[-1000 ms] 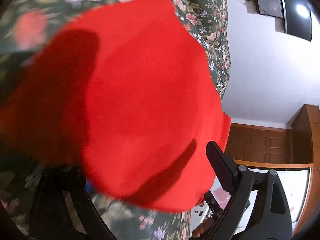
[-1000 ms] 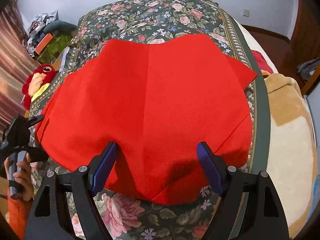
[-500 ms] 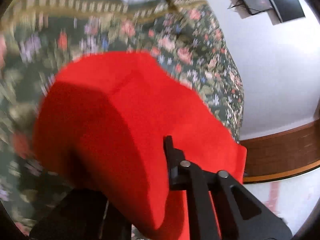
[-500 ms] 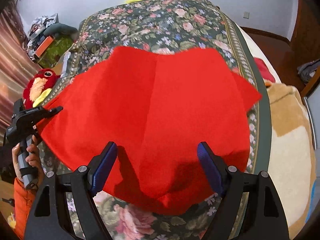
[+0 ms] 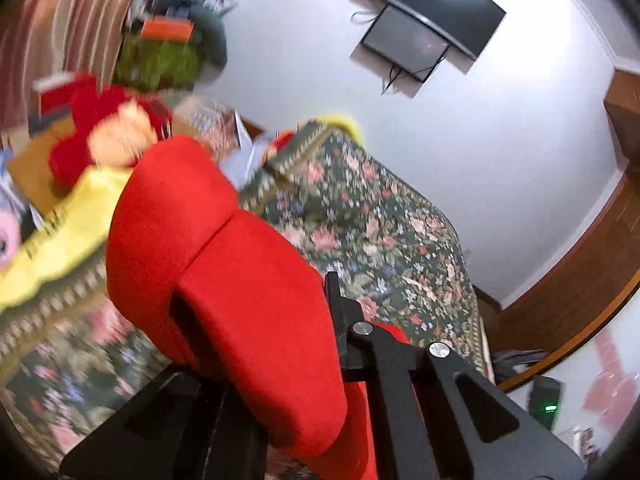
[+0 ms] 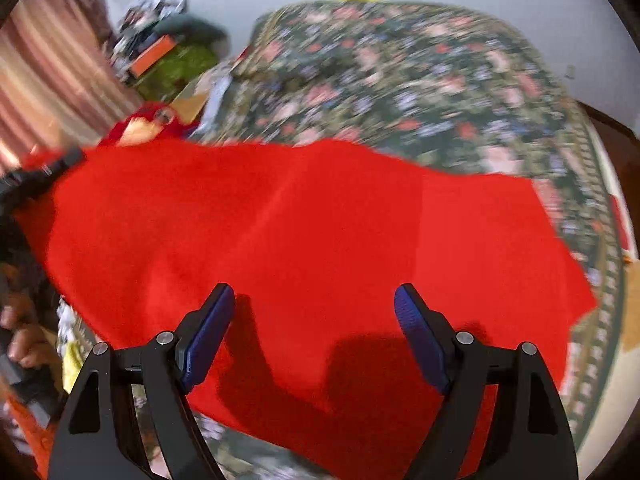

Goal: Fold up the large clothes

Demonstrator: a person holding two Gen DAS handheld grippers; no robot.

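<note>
A large red cloth (image 6: pixel 304 240) lies spread across the floral bedspread (image 6: pixel 440 72). My left gripper (image 5: pixel 280 320) is shut on the red cloth (image 5: pixel 224 264), which bulges up in a fold over its fingers. It also shows in the right wrist view (image 6: pixel 44 172), holding the cloth's left edge. My right gripper (image 6: pixel 314 312) is open and empty, its blue pads (image 6: pixel 208 328) hovering just above the near part of the cloth.
A red plush toy (image 5: pixel 104 128) and a yellow cloth (image 5: pixel 68 224) lie by the bed's left side. A cluttered pile (image 6: pixel 168 48) stands against the striped curtain. A screen (image 5: pixel 432 32) hangs on the white wall. A beige blanket (image 6: pixel 632 320) lies at the right.
My left gripper has closed on the cloth's left edge and lifted and turned it, folding the cloth over. The far edge has come nearer. My right gripper stays open.
</note>
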